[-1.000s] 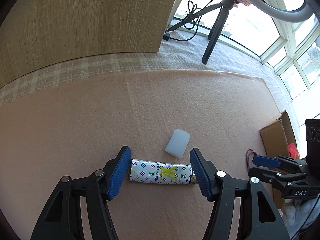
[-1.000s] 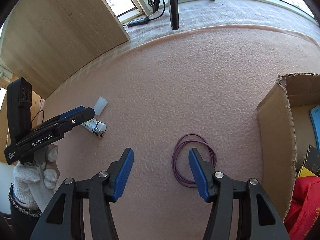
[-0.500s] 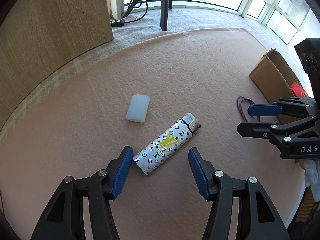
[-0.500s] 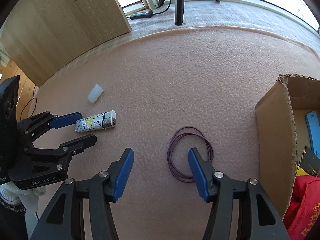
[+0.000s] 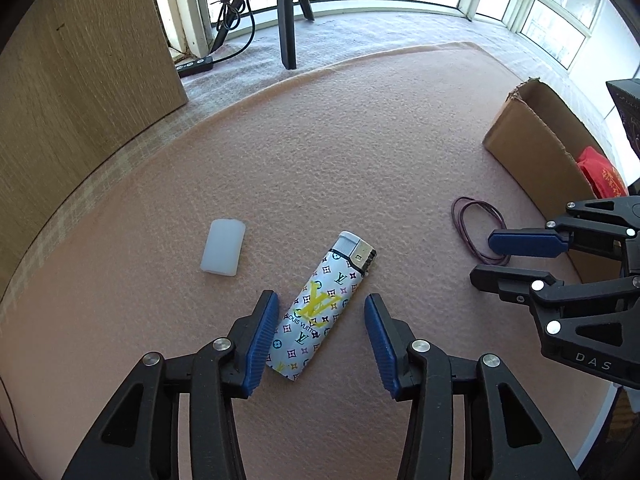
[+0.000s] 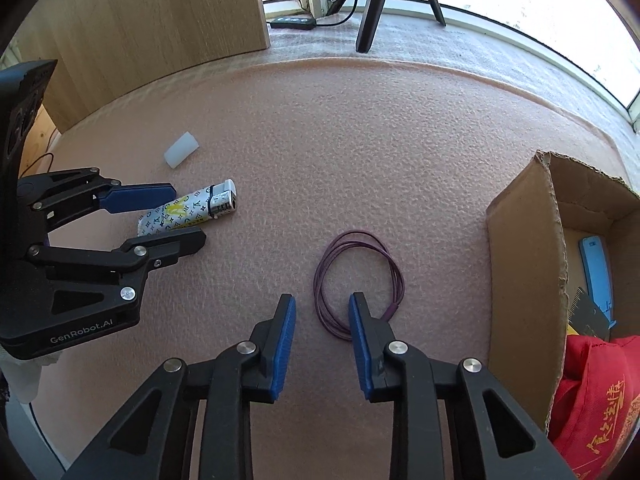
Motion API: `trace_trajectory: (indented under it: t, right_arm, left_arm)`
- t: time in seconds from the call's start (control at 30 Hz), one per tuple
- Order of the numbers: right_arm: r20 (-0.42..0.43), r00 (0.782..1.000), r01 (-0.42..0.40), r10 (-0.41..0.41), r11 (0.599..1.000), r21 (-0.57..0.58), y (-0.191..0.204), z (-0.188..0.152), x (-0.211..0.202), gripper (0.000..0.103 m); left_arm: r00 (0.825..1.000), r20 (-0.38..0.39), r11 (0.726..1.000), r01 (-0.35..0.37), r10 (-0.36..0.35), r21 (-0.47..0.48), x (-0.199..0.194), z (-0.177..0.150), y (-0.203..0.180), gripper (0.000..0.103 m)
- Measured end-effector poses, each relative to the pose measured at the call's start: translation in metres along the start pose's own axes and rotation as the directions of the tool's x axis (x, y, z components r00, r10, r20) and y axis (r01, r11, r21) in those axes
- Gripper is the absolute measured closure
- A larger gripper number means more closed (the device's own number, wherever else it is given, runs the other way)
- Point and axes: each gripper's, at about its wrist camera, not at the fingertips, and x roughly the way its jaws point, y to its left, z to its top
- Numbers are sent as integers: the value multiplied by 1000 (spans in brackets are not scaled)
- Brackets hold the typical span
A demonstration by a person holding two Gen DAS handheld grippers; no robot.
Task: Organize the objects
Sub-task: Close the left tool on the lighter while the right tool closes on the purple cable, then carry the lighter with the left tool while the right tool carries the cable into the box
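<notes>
While the left tongs (image 5: pixel 318 322) stand open astride the lower half of a patterned lighter (image 5: pixel 322 306), neither blue pad touching it, the lighter lies flat on the pink felt mat (image 5: pixel 360 152) with its metal head pointing away from the tongs and toward the right. Just left of the lighter, apart from it, lies a small translucent white block (image 5: pixel 223 247). To the lighter's right, well apart, a coil of thin purple cord (image 6: pixel 358 280) lies on the same mat, and the right tongs (image 6: pixel 322 326) hover at its near edge, parted about halfway and gripping nothing, the left pad outside the loop and the right pad over its inner side; whether either pad touches the cord cannot be told. Farther right of the lighter, beyond the cord, an open cardboard box (image 6: pixel 524 264) sits at the mat's edge, holding a red cloth item (image 6: pixel 596 400) with yellow characters and a blue flat object (image 6: pixel 596 272). Beyond the lighter, past the far edge of the mat, a black tripod leg (image 5: pixel 285 20) and a black power strip (image 5: pixel 195 66) stand by the window, beside a wood-grain panel (image 5: pixel 80 80).
</notes>
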Motion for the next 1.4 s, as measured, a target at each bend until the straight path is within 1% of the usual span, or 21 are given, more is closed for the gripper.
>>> trace_trajectory:
  t: [0.03,0.07,0.17,0.27,0.37,0.4,0.43,0.6,0.67,0.9,1.0,1.13,1.27,1.33,1.4]
  right_arm:
    - [0,1000,0,0,1000,1,0,0,0,80]
    - [0,1000,-1,1,1000,5,-1,-1,0,81]
    - [-1,1000,-1,1,1000,7,-2,-2,-1,84]
    - [-5,1000,-1,1,1000,-5,0,-4,-1,90]
    - [-6,1000,-6,6,1000,-11,2,-7,-2,95]
    - [-9,1000,-16,16,1000,-8,2,-8,-2,98]
    - [-11,999,-30,30,1000,2,1,-10,-3,100]
    - [-15,995,-95,95,995,38,-3,-18,-7,100]
    - [-10,993,-116,116,992,48,-3,-22,-10,100]
    - [40,982,-186,183,978,96,-8,-32,-32,101]
    - [66,978,-205,199,974,97,-9,-35,-45,101]
    - [100,970,-233,223,967,106,-14,-38,-63,101]
    - [152,960,-252,234,961,114,-24,-41,-89,101]
    - [185,956,-252,228,960,117,-31,-45,-105,101]
    - [216,955,-232,204,966,113,-40,-51,-122,101]
  left_arm:
    - [1000,-2,1000,-3,3,-4,0,1,0,66]
    - [1000,-4,1000,0,0,-8,0,1,0,69]
    - [1000,-10,1000,-1,1,-13,-1,0,-1,75]
    - [1000,-12,1000,-1,1,-18,-3,-4,-1,78]
    - [1000,-10,999,9,-10,-50,-6,-10,2,78]
    - [1000,-8,998,14,-15,-61,-8,-13,2,78]
    - [1000,-5,997,19,-19,-71,-9,-17,3,78]
    - [997,16,987,71,-69,-146,-18,-34,6,78]
    - [997,26,982,80,-76,-169,-22,-42,6,78]
    - [991,70,962,129,-115,-240,-41,-57,8,78]
    - [988,93,959,139,-119,-248,-51,-58,6,78]
    - [987,112,961,139,-115,-238,-63,-55,0,78]
    - [983,142,964,150,-120,-221,-79,-45,-10,78]
    - [980,158,967,154,-123,-201,-87,-36,-19,78]
    - [976,173,969,162,-130,-184,-92,-24,-31,78]
